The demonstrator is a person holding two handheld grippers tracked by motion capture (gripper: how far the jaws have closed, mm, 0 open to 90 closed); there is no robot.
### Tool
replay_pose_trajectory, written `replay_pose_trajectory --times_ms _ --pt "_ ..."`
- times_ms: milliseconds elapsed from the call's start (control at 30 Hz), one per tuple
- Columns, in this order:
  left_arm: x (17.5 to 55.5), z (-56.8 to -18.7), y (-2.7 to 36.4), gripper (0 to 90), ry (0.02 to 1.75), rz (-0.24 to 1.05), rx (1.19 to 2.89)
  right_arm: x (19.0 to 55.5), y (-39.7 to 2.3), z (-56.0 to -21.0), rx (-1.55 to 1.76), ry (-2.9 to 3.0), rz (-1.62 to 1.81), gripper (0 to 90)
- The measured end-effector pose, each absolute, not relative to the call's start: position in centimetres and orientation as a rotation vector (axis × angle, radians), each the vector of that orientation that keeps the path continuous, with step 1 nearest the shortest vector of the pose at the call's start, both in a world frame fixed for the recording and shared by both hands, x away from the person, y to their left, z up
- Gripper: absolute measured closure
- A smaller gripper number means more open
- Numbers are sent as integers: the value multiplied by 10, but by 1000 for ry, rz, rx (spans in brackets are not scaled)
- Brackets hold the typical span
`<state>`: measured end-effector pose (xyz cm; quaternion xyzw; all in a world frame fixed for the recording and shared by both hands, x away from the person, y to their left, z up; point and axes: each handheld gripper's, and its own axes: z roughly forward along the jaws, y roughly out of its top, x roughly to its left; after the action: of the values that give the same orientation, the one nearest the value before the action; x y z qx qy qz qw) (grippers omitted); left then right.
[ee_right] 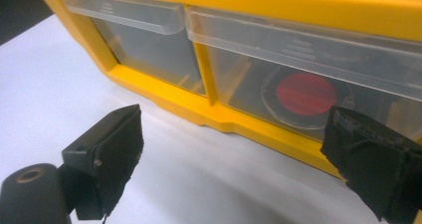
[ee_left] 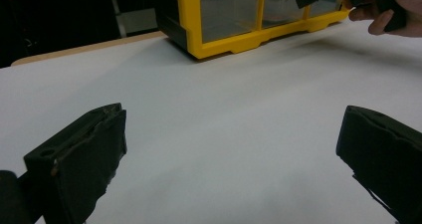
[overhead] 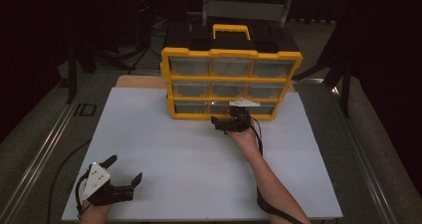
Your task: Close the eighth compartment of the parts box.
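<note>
A yellow drawer cabinet (overhead: 231,52) with clear drawers stands at the back of the white board (overhead: 199,159). My right gripper (overhead: 225,118) is held just in front of its bottom row, open, with nothing between the jaws. In the right gripper view the open gripper (ee_right: 236,117) faces two bottom drawers. A round red piece (ee_right: 306,93) lies inside the right-hand one, behind its clear front. My left gripper (overhead: 124,168) rests open at the near left of the board, far from the cabinet; the left gripper view also shows this gripper (ee_left: 231,134) open over bare board.
The cabinet has a yellow carry handle (overhead: 231,31) on top. Metal rails (overhead: 45,144) run along both sides of the table. A cable (overhead: 259,134) trails from the right gripper along the forearm. The surroundings are dark.
</note>
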<state>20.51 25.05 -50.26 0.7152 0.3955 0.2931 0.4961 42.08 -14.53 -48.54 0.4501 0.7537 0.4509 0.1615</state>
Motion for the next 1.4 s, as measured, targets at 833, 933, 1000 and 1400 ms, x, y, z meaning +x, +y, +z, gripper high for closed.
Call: replay_pose_trajectory --times_ms 833,933,1000,1400 --pt "208 -503 249 2 960 713 1739 405 -145 -473 1068 2252 1386 80" --pt "208 -503 249 2 957 712 1738 401 -144 -469 1047 2256 1394 81" --pt "207 -503 250 2 956 712 1737 397 -143 -466 1029 2266 1410 83" --pt "205 -503 251 2 957 714 1738 386 -145 -452 955 2315 1445 83"
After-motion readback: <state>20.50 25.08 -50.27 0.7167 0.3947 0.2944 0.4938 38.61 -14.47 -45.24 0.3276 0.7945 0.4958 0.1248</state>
